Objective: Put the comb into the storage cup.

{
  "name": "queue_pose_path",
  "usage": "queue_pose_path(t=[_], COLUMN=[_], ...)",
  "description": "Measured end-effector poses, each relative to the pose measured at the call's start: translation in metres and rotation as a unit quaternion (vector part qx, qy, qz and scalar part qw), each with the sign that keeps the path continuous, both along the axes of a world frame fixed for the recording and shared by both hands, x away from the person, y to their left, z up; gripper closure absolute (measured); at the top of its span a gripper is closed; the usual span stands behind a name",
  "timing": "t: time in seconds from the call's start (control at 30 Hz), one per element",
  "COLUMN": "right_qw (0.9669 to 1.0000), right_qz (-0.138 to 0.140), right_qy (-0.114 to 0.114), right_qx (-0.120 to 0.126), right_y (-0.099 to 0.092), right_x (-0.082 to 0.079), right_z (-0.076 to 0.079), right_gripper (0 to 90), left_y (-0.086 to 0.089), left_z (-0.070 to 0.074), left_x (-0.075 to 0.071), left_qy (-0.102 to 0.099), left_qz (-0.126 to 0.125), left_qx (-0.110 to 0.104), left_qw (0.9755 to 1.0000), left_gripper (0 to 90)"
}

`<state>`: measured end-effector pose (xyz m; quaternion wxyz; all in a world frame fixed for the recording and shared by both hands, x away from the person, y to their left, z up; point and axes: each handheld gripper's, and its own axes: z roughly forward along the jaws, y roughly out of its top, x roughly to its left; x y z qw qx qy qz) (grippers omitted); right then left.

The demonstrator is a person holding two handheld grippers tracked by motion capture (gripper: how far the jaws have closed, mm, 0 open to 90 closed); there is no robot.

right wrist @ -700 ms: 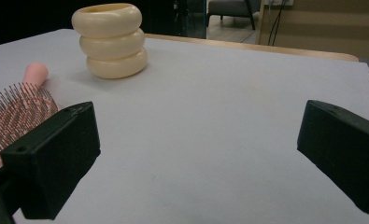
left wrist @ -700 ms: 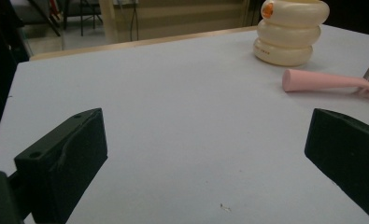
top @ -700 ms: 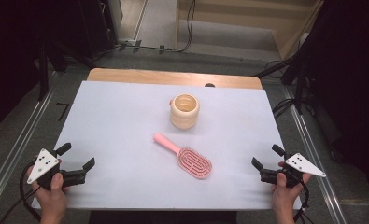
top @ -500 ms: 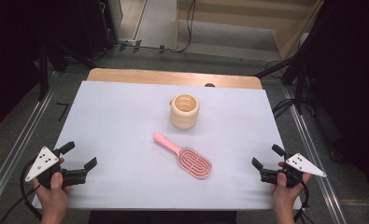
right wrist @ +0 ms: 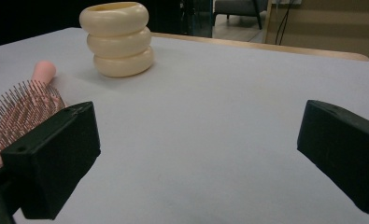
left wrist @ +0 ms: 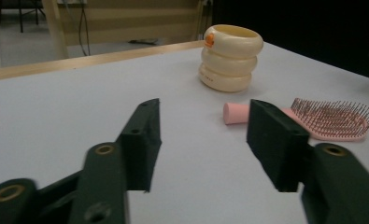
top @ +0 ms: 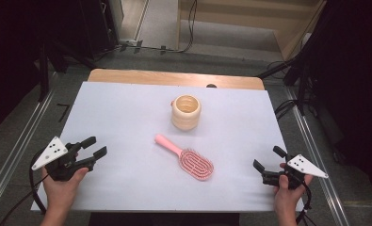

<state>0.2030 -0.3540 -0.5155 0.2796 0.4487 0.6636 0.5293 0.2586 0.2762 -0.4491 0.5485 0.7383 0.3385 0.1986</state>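
Observation:
A pink hairbrush (top: pixel 188 159) lies bristles up near the middle of the white table, its handle pointing to the far left. Behind it stands a cream ribbed cup (top: pixel 186 112), upright. My left gripper (top: pixel 95 146) is held at the near left, open and empty, pointing toward the brush. In the left gripper view the gripper (left wrist: pixel 203 126) faces the cup (left wrist: pixel 231 58) and the brush (left wrist: pixel 334 119), both well ahead. My right gripper (top: pixel 268 157) is at the near right, wide open and empty. In the right gripper view the gripper (right wrist: pixel 201 130) has the brush (right wrist: pixel 18 112) at its left and the cup (right wrist: pixel 119 39) farther off.
A white sheet (top: pixel 127 113) covers the table, with a wooden strip (top: pixel 174 77) along the far edge. Metal rails (top: pixel 19 150) run along both sides. Cables and dark stands lie on the floor beyond the table.
My left gripper has moved a little forward and inward over the table's near left. The right gripper, the brush and the cup have stayed where they were.

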Motion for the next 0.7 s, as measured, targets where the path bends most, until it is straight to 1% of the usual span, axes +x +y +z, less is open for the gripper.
queue_pose_path(t=[0.03, 0.07, 0.1, 0.13, 0.17, 0.23, 0.3, 0.4, 0.43, 0.5, 0.63, 0.7], right_qw=[1.0000, 1.0000, 1.0000, 1.0000, 1.0000, 1.0000, 1.0000, 1.0000, 1.0000, 1.0000, 0.9999, 0.9999], right_qz=[0.001, 0.003, 0.002, 0.003, 0.003, 0.004, 0.005, 0.006, 0.006, 0.006, 0.010, 0.011], right_qy=[0.000, 0.000, -0.001, -0.001, -0.001, -0.001, -0.001, -0.001, -0.001, -0.001, -0.001, -0.001], right_qx=[-0.002, -0.004, -0.004, -0.004, -0.004, -0.003, -0.003, -0.003, -0.003, -0.003, -0.008, -0.006], right_y=[0.000, 0.001, 0.001, 0.001, 0.001, 0.001, 0.001, 0.000, 0.000, 0.001, 0.002, 0.002], right_x=[0.000, 0.000, 0.000, 0.000, 0.000, 0.001, 0.001, 0.001, 0.001, 0.000, 0.001, 0.001], right_z=[0.000, 0.000, 0.000, 0.000, 0.000, 0.000, 0.000, 0.000, 0.000, 0.000, 0.000, 0.000], right_gripper=[0.0, 0.0, 0.0, 0.0, 0.0, 0.0, 0.0, 0.0, 0.0, 0.0, 0.0, 0.0], left_y=[-0.003, -0.006, -0.009, -0.016, -0.016, -0.023, -0.029, -0.039, -0.042, -0.048, -0.061, -0.067], left_z=[0.002, 0.003, 0.003, 0.004, 0.004, 0.003, 0.003, 0.001, 0.001, 0.000, 0.000, 0.001], left_x=[0.003, 0.007, 0.010, 0.016, 0.016, 0.023, 0.028, 0.036, 0.039, 0.044, 0.052, 0.056], left_qy=[0.005, 0.011, 0.017, 0.019, 0.019, 0.025, 0.032, 0.042, 0.049, 0.054, 0.061, 0.065], left_qz=[-0.006, -0.007, -0.021, -0.027, -0.027, -0.037, -0.043, -0.054, -0.056, -0.060, -0.080, -0.089], left_qx=[0.007, 0.009, 0.004, 0.018, 0.018, 0.024, 0.026, 0.039, 0.040, 0.043, 0.053, 0.059], left_qw=[0.9999, 0.9999, 0.9996, 0.9993, 0.9993, 0.9987, 0.9982, 0.9969, 0.9964, 0.9957, 0.9935, 0.9921], left_gripper=[54.5, 70.0, 75.4, 79.8, 84.3, 89.9, 90.0, 90.0, 90.0, 90.0, 90.0, 90.0])
